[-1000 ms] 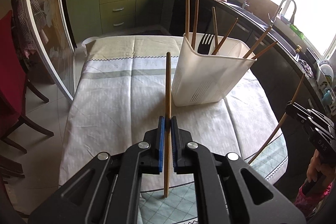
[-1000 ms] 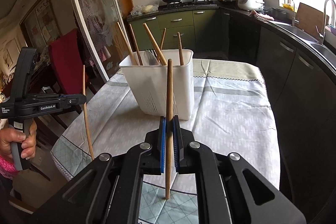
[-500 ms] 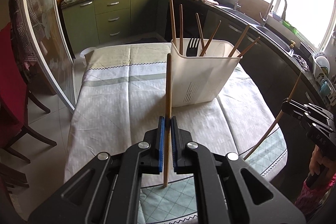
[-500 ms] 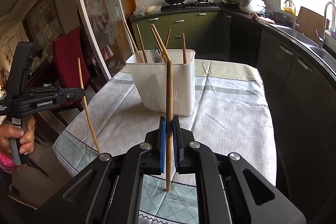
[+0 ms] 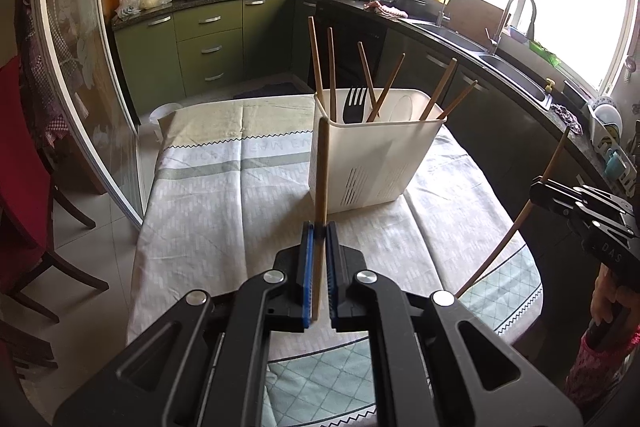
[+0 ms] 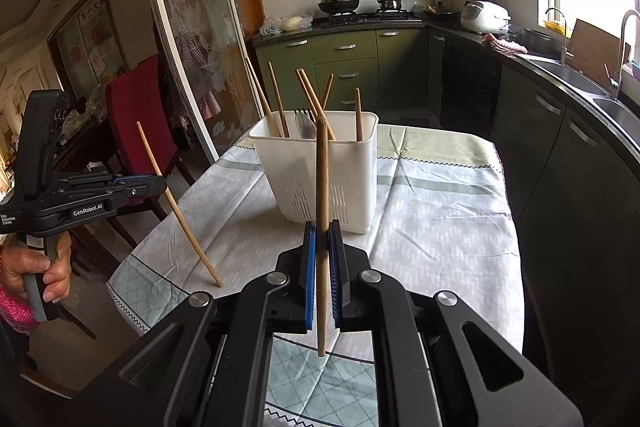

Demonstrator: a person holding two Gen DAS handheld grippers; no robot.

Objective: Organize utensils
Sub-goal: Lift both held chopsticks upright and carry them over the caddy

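Observation:
A white utensil holder stands on the table and holds several wooden chopsticks and a black fork. It also shows in the right wrist view. My left gripper is shut on a wooden chopstick, held upright short of the holder. My right gripper is shut on another wooden chopstick, also upright. Each gripper shows in the other's view, the right gripper at the right and the left gripper at the left, both raised above the table's near edge.
The table wears a pale cloth. A red chair stands to the left beside a glass sliding door. Dark kitchen counters with a sink run along the right. Green cabinets and a stove stand at the back.
Both grippers have pulled back and up from the holder with their chopsticks still held. The holder looks smaller and farther away in both views.

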